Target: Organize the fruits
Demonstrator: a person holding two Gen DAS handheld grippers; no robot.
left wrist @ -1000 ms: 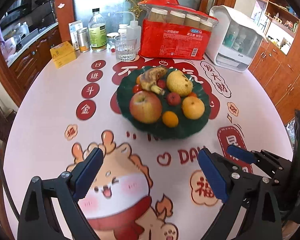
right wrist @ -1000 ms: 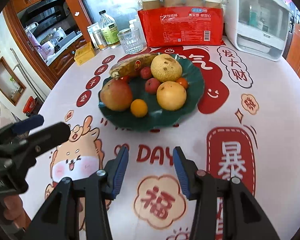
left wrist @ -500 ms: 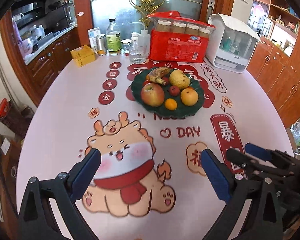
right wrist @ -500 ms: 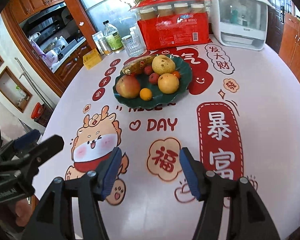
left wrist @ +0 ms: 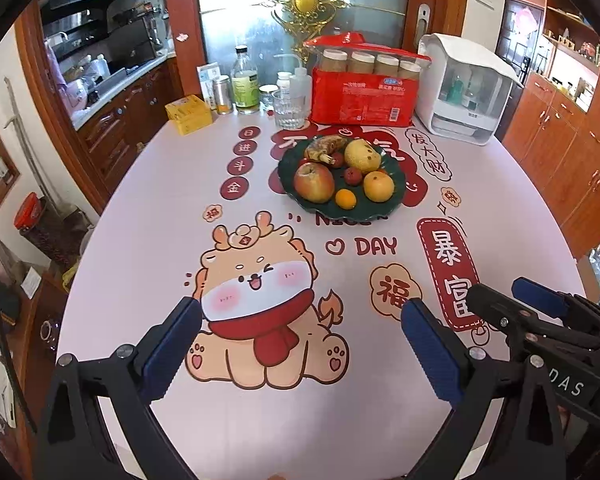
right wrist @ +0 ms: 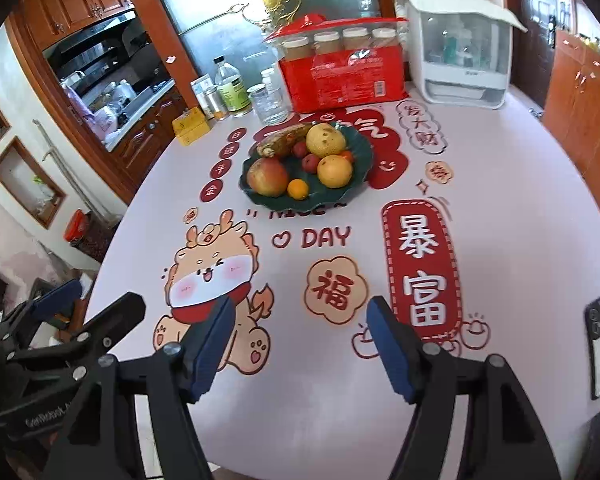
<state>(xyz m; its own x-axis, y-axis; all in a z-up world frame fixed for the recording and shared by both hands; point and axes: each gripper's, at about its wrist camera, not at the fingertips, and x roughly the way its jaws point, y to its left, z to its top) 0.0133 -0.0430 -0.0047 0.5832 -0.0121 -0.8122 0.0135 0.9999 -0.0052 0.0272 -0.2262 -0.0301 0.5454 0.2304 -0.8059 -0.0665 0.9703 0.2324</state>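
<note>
I found my left gripper standing wide apart and empty over the near edge of the table, above the printed cartoon dragon. My right gripper was also empty; its jaws had just been opening and stood at a moderate spread with nothing between them, over the near edge beside the red printed banner. A dark phone lay flat near the right edge of the table.

Well beyond both grippers, toward the far half of the table, I noted the dark green plate carrying all the fruit. On its near side sat a red-yellow apple, a small orange and a larger yellow-orange fruit. Small red fruits lay in the middle. On the far side were a spotted pear and a browned banana, touching each other.

Along the far edge I recorded a drinking glass, a yellow box, a bottle, a red pack of paper cups and a white appliance.
</note>
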